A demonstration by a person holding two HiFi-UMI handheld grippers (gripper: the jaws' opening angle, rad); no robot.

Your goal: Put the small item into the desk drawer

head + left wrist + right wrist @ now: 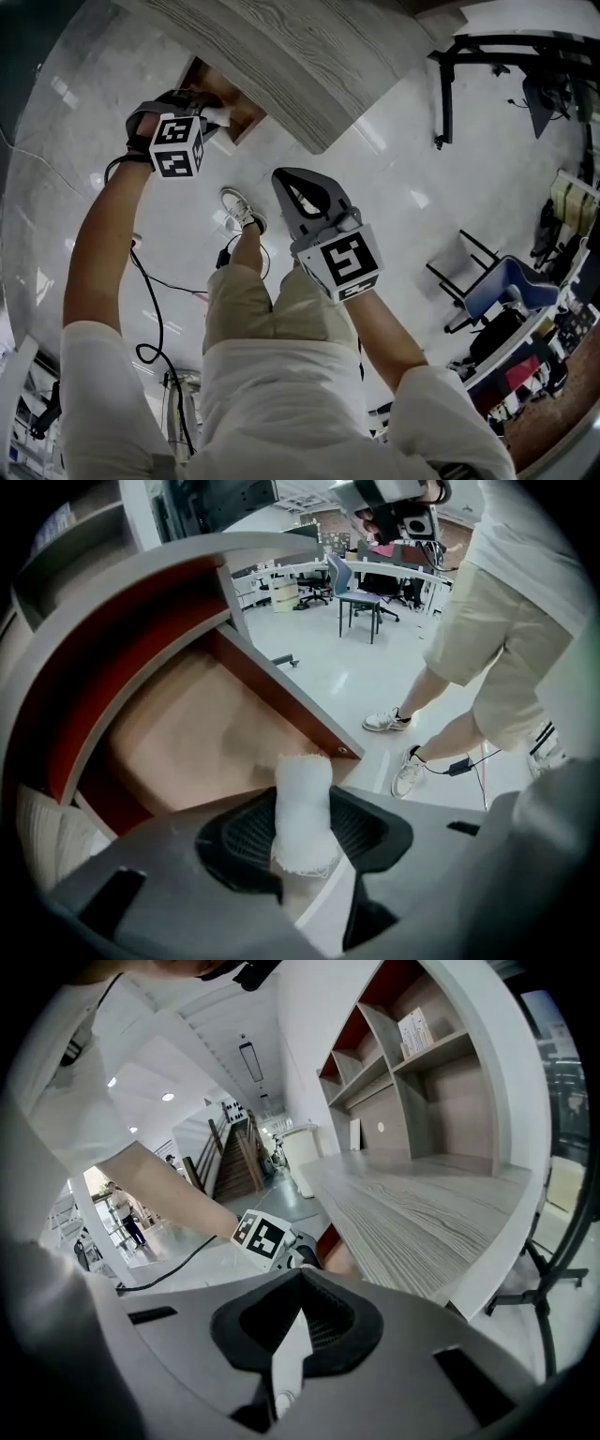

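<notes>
While its jaws stand part-way apart, the left hand-held gripper [305, 841] clamps the small white item [302, 789] between both pads, the item's upper end projecting past the fingertips. Item is positioned over the open drawer [178, 752], above its wooden bottom; contact with the drawer cannot be confirmed. Drawer projects from under the grey table [281, 56]. Right hand-held gripper [298, 1274] is closed at the tips on nothing and is held apart from the drawer, off the table's edge.
</notes>
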